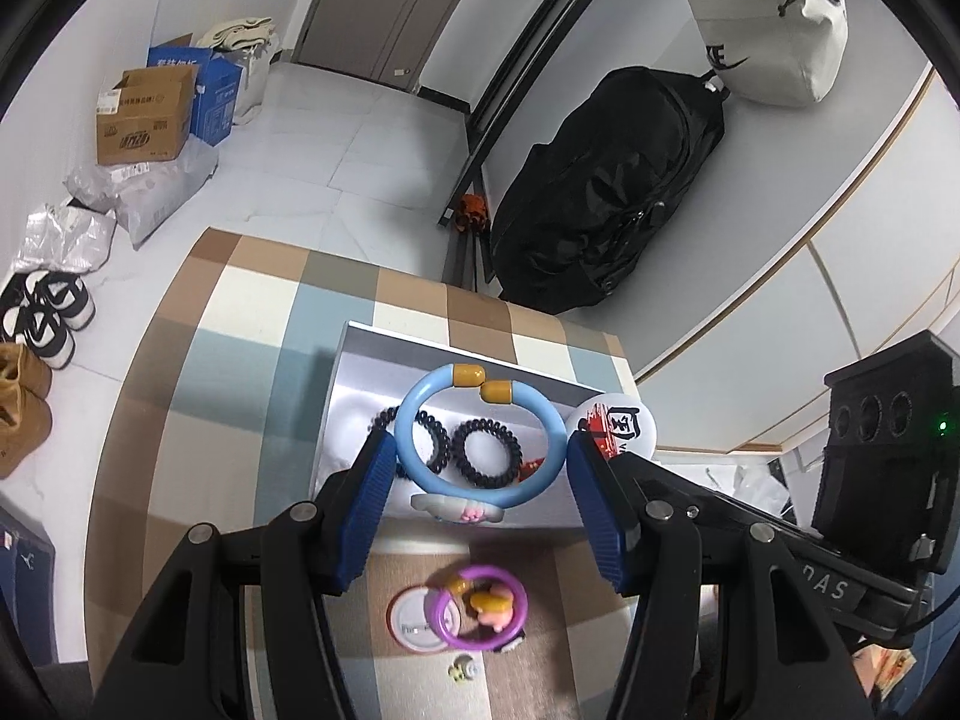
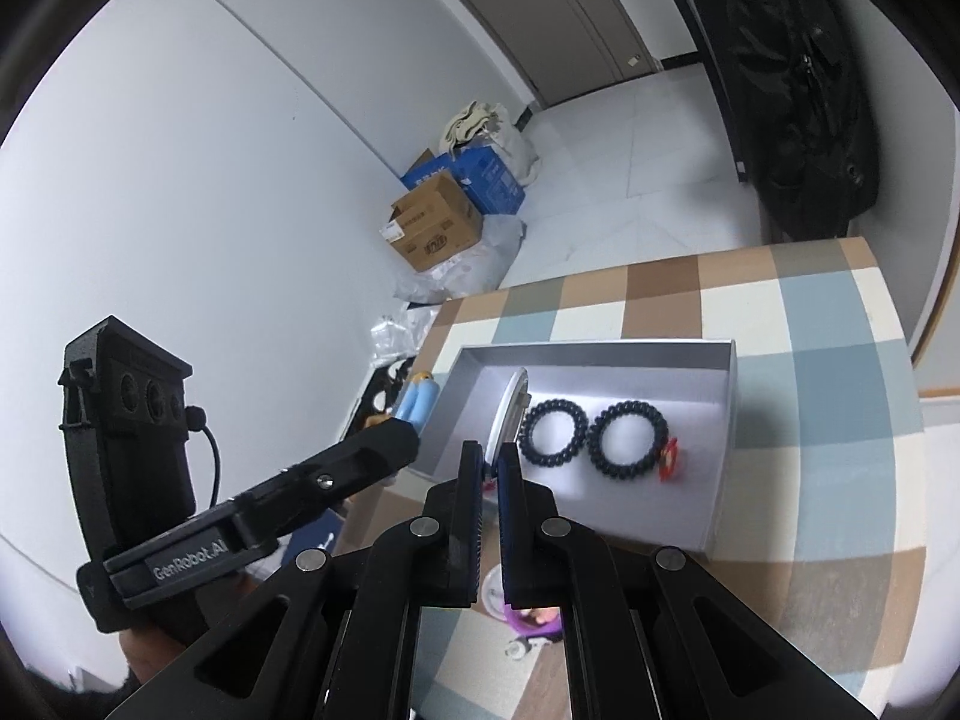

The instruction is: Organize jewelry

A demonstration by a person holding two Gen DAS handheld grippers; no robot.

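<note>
My left gripper point(image 1: 480, 456) is shut on a light blue bracelet point(image 1: 414, 420) with yellow caps and a cartoon charm, held above the near edge of a shallow grey box point(image 1: 360, 372). In the box lie two black coil hair ties point(image 2: 627, 441) and a small red piece point(image 2: 669, 459). My right gripper point(image 2: 490, 465) is shut on a round white badge point(image 2: 509, 414), held edge-on over the box's left part; the badge's printed face shows in the left wrist view point(image 1: 615, 423). A purple bracelet point(image 1: 480, 606), a white round badge point(image 1: 414, 621) and a tiny bee charm point(image 1: 461, 671) lie on the checked cloth.
The box stands on a table with a checked cloth point(image 1: 240, 360). A black bag point(image 1: 612, 192) and a white tote point(image 1: 768, 30) hang on the wall behind. Cardboard boxes point(image 1: 150, 114), plastic bags and shoes point(image 1: 42, 312) are on the floor at the left.
</note>
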